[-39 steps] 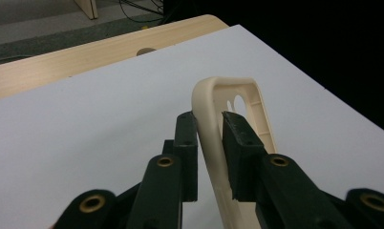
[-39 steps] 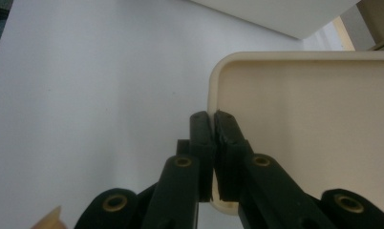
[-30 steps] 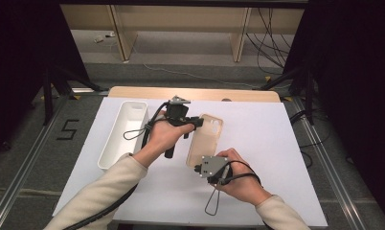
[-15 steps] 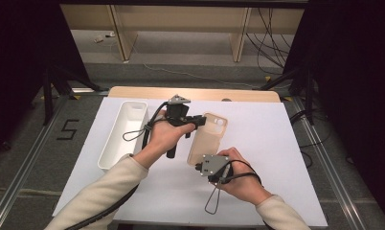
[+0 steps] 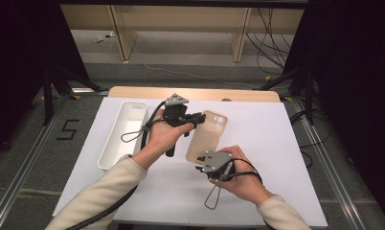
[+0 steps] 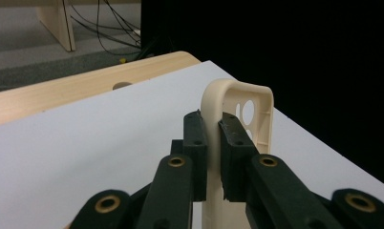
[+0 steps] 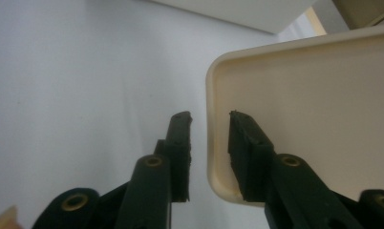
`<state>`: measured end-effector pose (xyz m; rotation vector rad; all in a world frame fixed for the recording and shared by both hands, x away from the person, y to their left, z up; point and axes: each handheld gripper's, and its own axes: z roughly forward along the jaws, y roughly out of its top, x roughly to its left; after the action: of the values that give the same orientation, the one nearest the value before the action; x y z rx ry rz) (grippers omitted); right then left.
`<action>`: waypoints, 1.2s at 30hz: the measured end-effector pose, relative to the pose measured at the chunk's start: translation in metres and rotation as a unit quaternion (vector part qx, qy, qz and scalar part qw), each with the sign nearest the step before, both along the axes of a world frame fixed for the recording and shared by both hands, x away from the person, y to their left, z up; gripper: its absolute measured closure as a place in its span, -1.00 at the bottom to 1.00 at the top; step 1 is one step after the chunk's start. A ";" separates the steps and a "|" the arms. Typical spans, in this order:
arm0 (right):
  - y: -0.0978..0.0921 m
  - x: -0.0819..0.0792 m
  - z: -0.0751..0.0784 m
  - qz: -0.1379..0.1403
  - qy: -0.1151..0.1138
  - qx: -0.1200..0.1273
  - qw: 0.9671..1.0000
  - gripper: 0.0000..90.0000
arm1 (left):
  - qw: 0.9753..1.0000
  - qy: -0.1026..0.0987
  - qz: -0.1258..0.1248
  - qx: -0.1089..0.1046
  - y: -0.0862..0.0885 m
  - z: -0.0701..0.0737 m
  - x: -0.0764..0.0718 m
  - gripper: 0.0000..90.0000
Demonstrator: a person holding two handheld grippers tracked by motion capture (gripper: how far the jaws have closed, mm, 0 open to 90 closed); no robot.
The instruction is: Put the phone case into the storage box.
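Holding a cream plastic phone case (image 5: pixel 206 136) up over the white bench (image 5: pixel 272 158), between two claws. Left claw (image 5: pixel 196 120) pinching the top edge of the case, near the camera holes, jaws pressed tight on the rim. Right claw (image 5: pixel 200 167) sitting at the bottom corner of the case, jaws spread apart, one on each side of the rim and neither clearly touching it.

From the high view: seeing the whole case, tilting with its camera end farther away and its bottom end nearer the person. Also seeing both hands, the cream sleeves, the grey plates on top of the claws, and a long white plastic tray (image 5: pixel 124 134) lying on the bench left of the left hand, well apart from the case.

From the left gripper view: looking along the left claw (image 6: pixel 213 138) and seeing the case (image 6: pixel 238 100) edge-on, standing up thin between the two black jaws, with the round camera holes just past the right jaw. Showing clearly how hard the jaws are squeezing, which the high view is too far off to tell. Also showing the pale wooden strip (image 6: pixel 85 83) at the far side of the bench.

From the right gripper view: looking along the right claw (image 7: pixel 209 129) at the smooth inside of the case (image 7: pixel 314 109), its rounded corner poking down into the gap between the jaws. Showing the open gap plainly, hidden under the grey plate in the high view.
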<state>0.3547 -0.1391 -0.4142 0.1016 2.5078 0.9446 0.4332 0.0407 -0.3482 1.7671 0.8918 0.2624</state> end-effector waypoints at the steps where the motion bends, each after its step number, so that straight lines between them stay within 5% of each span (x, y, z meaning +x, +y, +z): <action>1: -0.001 0.000 0.001 -0.004 -0.001 0.006 1.000 0.46 | 1.000 -0.006 0.000 0.001 0.001 0.000 0.000 0.84; 9: -0.009 0.003 0.003 -0.032 0.007 0.059 0.998 0.12 | 0.999 -0.039 -0.007 0.003 0.012 -0.001 -0.001 0.84; 19: -0.018 0.005 0.005 -0.047 0.025 0.123 0.991 -0.20 | 0.999 -0.042 0.002 -0.006 0.026 -0.003 -0.002 0.84; 36: -0.049 0.006 0.012 -0.082 0.048 0.238 0.967 -0.46 | 0.997 -0.065 0.018 -0.023 0.054 0.004 -0.006 0.84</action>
<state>0.3607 -0.1876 -0.4019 0.5063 2.2590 1.4794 0.4268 0.0947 -0.3443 1.6717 0.8307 0.3739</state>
